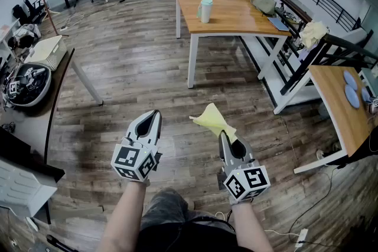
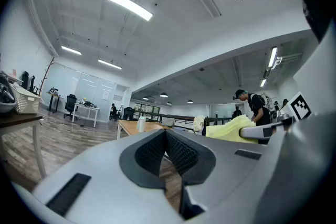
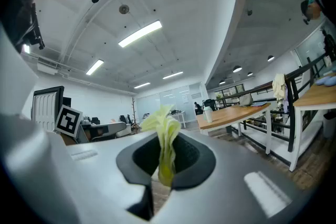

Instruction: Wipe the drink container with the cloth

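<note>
Yellow cloth [image 1: 212, 120] is clamped in the right gripper [image 1: 225, 137]. Its jaws are closed on a bunched fold, and the free end stands out past the tips toward 12 o'clock. We judge that this grip puts loose fabric ahead of the jaws, so the cloth rather than the hard tips would meet the surface to be wiped.

The left gripper [image 1: 155, 115] is fully closed with nothing between its jaws. We hold it level, at 9 o'clock of the right one. It appears to be kept free to steady the container once we reach it.

The drink container [image 1: 205, 9], a pale lidded cup, stands upright on the wooden desk [image 1: 236, 20] at 12 o'clock, well apart from both grippers. No wiping contact exists yet, so we judge the approach to be the step in hand.

Surroundings:
- Plank floor [image 1: 130, 68] lies between us and the desk, and nothing rests on that path.
- A grey bag [image 1: 264, 3] and a flat blue item [image 1: 277, 23] sit toward the desk's right side, apart from the container.
- A black railing [image 1: 307, 62] and a second desk [image 1: 333, 109] stand at 2 to 3 o'clock.
- A dark desk [image 1: 59, 82] with a white basket [image 1: 47, 50] stands at 9 to 10 o'clock.
</note>
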Demonstrator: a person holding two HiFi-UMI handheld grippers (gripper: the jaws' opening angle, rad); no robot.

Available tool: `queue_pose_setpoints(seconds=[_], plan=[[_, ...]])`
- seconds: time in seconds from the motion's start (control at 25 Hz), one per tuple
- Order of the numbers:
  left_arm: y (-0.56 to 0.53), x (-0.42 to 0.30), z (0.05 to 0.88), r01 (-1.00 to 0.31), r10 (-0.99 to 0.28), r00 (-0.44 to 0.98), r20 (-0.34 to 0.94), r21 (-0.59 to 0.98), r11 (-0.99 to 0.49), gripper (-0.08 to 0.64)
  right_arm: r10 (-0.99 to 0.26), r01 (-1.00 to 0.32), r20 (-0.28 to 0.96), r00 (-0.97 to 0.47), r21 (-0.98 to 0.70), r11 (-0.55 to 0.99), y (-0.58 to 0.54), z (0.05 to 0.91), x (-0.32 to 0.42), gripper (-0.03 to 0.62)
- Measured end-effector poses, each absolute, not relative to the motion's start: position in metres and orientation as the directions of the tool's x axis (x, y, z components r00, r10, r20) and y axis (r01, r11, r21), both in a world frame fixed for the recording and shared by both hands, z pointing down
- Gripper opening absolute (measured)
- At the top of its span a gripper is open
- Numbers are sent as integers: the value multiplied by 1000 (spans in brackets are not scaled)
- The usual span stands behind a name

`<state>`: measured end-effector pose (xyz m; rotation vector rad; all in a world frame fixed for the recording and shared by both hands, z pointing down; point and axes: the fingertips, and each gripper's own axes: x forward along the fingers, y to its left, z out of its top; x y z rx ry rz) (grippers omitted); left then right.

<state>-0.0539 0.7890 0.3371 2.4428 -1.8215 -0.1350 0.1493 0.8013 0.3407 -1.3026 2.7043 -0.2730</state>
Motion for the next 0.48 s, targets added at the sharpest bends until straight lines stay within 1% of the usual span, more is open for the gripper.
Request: queue_pose_setpoints(seconds=[0.24, 0.48], plan=[[750, -43, 341, -955, -962, 275, -10, 114, -274, -3, -788, -764, -19, -615, -235, 601, 759, 346, 152, 23], [680, -49, 353, -951, -960, 281, 1, 133, -278, -3, -813, -787, 9, -582, -256, 561, 693, 358, 152, 23]])
